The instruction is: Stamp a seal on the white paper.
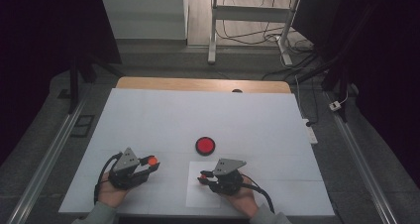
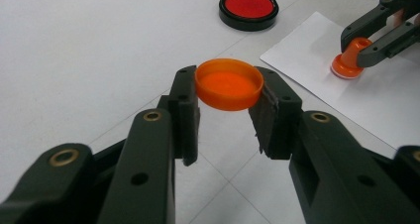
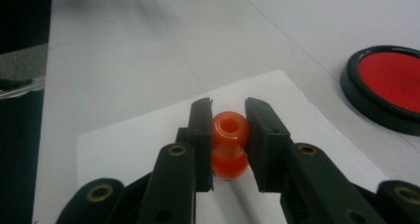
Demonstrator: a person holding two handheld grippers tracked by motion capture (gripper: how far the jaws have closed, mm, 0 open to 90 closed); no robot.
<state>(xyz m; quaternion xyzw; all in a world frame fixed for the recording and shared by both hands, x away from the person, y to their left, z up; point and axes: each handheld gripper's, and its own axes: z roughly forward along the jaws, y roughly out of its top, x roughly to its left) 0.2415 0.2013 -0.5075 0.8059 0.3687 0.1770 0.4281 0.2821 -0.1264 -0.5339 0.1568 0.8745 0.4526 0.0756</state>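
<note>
On the white table [image 1: 148,115], the left gripper [image 1: 148,163] sat at the near left, its jaws clamped on an orange cap [image 1: 152,160]. In the left gripper view, that orange cap [image 2: 229,84] was pinched at its rim between the two black pads, its hollow side facing up, and it was held clear of the table surface. The right gripper [image 1: 203,177] lay at the near right over a white sheet of paper [image 1: 195,196], its jaws closed on a small orange stamp [image 1: 202,179]. In the right gripper view, the orange stamp [image 3: 230,143] stood upright on the sheet of paper [image 3: 129,144], gripped at its narrow neck, with a round hole showing in its top and its wider base touching the paper. Farther off, between the two grippers and beyond the paper, a round red ink pad [image 1: 205,145] in a black case rested on the table. A person's hands held both grippers from the near edge.
</note>
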